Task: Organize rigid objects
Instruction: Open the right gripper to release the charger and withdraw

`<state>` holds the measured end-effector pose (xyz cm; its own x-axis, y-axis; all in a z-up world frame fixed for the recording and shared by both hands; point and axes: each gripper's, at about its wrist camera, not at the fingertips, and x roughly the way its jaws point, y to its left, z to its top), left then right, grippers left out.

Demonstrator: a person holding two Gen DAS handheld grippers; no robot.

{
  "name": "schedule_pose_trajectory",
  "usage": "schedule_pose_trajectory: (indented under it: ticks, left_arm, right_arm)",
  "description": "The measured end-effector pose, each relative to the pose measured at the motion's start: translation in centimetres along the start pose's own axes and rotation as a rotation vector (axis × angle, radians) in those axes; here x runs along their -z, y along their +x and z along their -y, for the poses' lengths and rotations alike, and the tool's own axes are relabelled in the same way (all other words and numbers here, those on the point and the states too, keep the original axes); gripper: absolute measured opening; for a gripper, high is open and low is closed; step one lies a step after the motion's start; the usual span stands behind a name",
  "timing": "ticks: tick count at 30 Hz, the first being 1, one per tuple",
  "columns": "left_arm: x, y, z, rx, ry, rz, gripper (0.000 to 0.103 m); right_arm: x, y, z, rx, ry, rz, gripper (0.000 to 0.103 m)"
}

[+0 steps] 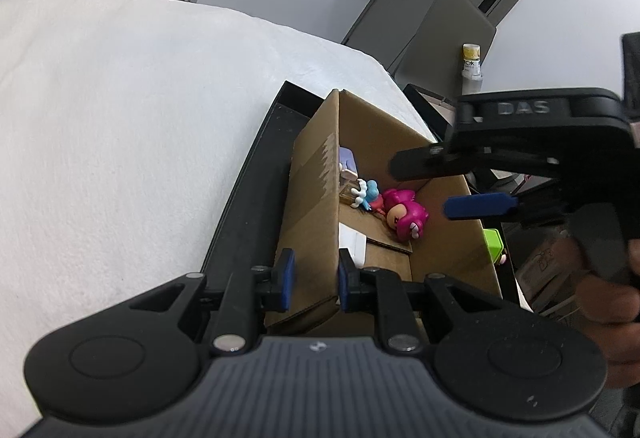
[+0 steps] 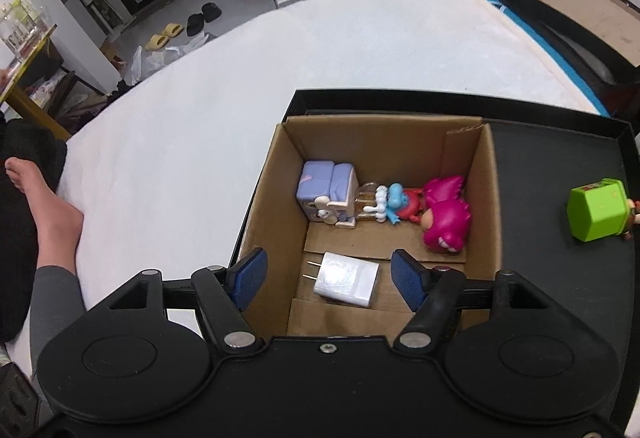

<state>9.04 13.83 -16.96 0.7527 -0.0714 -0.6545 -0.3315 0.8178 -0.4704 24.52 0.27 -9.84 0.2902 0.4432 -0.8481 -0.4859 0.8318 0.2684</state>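
The box [image 2: 380, 142] stands in a black tray [image 2: 560, 166] on the bed [image 2: 240, 78], holding toys and a charger [image 2: 347, 279]. The left claw [image 1: 313, 272] grips its wall. The right claw [image 2: 328, 276] hangs released above the charger. A green toy [image 2: 598, 209] lies at 3 o'clock.

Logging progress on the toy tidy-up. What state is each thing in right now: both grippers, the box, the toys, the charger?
left gripper: jaws clamped on the cardboard box's near wall
right gripper: open, empty, above the box
cardboard box: open-topped, sitting in the black tray
white charger: flat on the box floor, prongs out
pink figure: lying in the box
purple toy: in the box
green toy: outside the box, on the tray
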Motion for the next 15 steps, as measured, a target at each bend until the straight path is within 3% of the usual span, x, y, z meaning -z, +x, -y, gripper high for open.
schedule_pose_trajectory:
  ticks: [15]
  left_arm:
    - [0.0, -0.2, 0.3, -0.013, 0.010, 0.005, 0.020]
  right_arm:
    - [0.2, -4.0, 4.2, 0.054, 0.020, 0.089, 0.089]
